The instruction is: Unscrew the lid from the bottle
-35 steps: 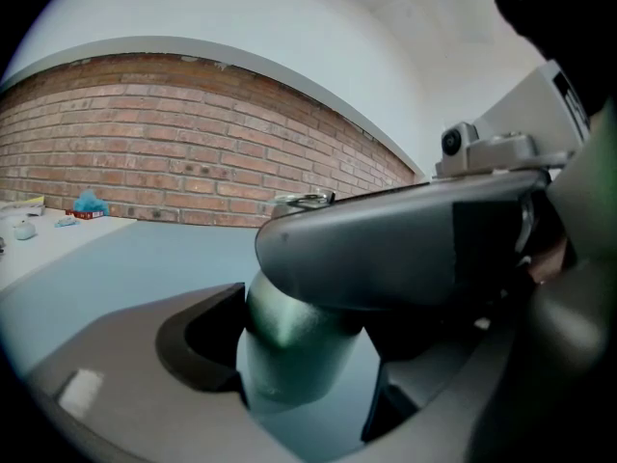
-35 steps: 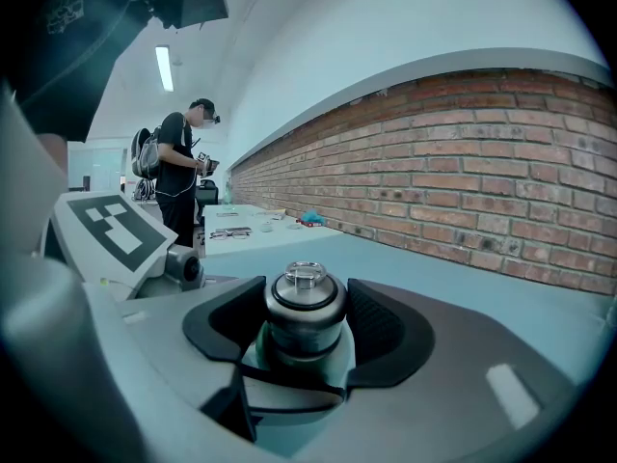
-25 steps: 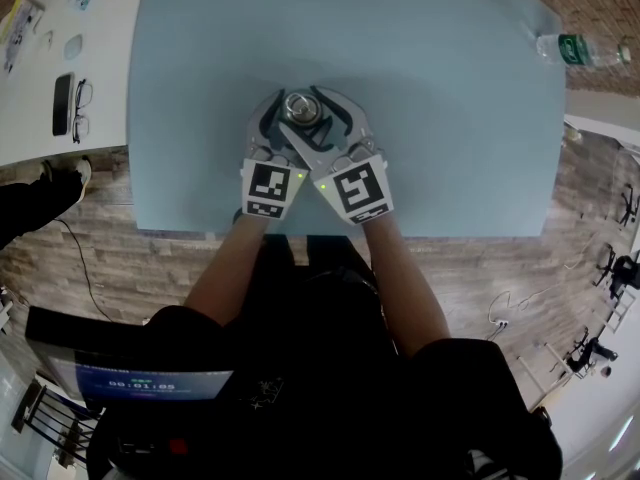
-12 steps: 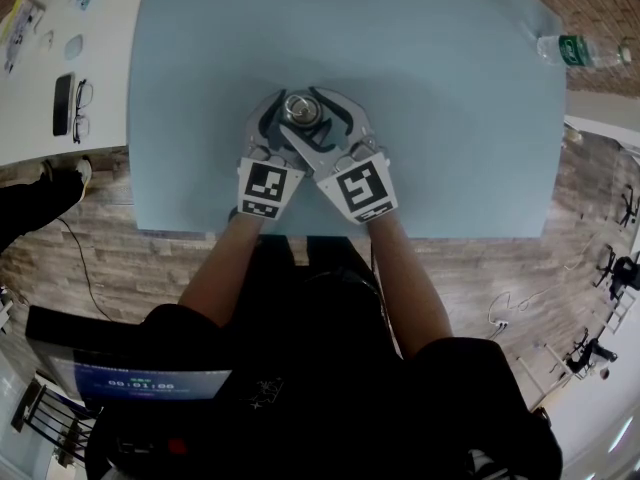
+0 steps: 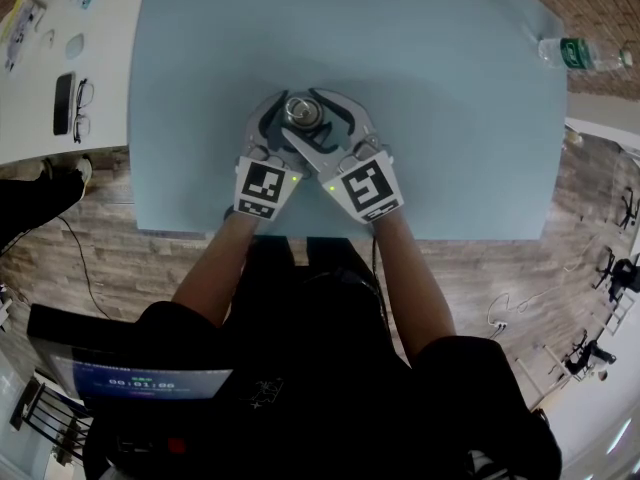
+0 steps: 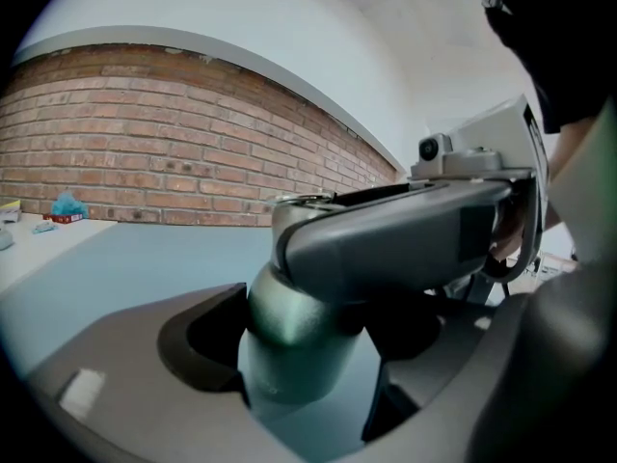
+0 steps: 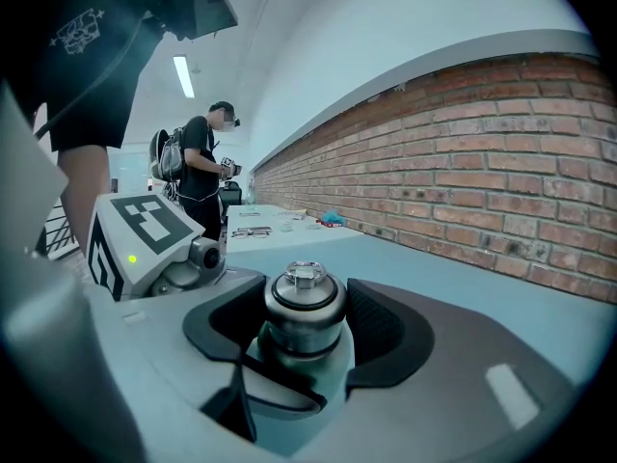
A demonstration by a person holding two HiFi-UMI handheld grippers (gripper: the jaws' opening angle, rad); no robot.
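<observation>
bottle: metal bottle (image 6: 294, 345) stood upright on blue table (image 5: 450, 118), mid-table near the front edge, both tools crossed round it.
lid: steel lid (image 7: 306, 302) seen seated on the neck, seam closed, not lifted.
left gripper: left gripper (image 6: 301, 384) set low, jaws wide and closed round the bottle body. Near pad seen touching, far pad partly hidden by the other tool. Grip judged firm.
right gripper: right gripper (image 7: 306, 334) set higher, jaws wide, ribbed pads (image 7: 386, 331) pressed on both sides of the lid.
step: unscrewing judged early or mid-turn. Thread not visible.
how: body to be held dead steady by the left. Right to be rolled about the bottle's upright axis, not tilted. Pads to be kept level on the lid band, off the shoulder.
regrip: wrist roll judged limited with tools crossed, so lid to be let go, wrist turned back, lid retaken, repeated.
risk: bottle could be dragged round or tipped if the lower grip slips. Pads could slide on smooth steel.
finish: lid to be lifted straight up only once loose.
</observation>
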